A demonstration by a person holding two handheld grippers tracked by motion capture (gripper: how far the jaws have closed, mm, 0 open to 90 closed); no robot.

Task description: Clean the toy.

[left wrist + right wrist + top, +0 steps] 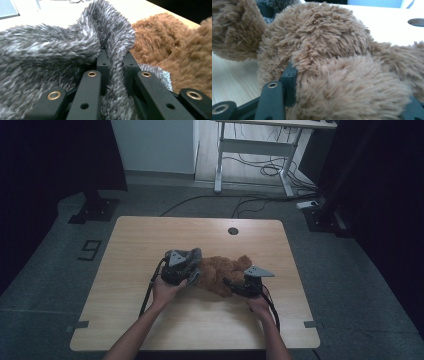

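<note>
Brown plush bear point(223, 273), lying mid-table point(150, 325), gripped by right gripper point(347, 100) jaws closed on a limb, grey fuzzy garment point(62, 45) pinched tightly by left gripper point(115, 75); slippage of pile or seam strain is risked if pulled apart.

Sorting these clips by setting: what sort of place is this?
Probably a lab or recording room: a bare wooden table on grey carpet, loose cables under a desk frame, dark curtains at the sides.

Bare table point(150, 235) rings the brown plush point(222, 272); nothing else blocks.
</note>
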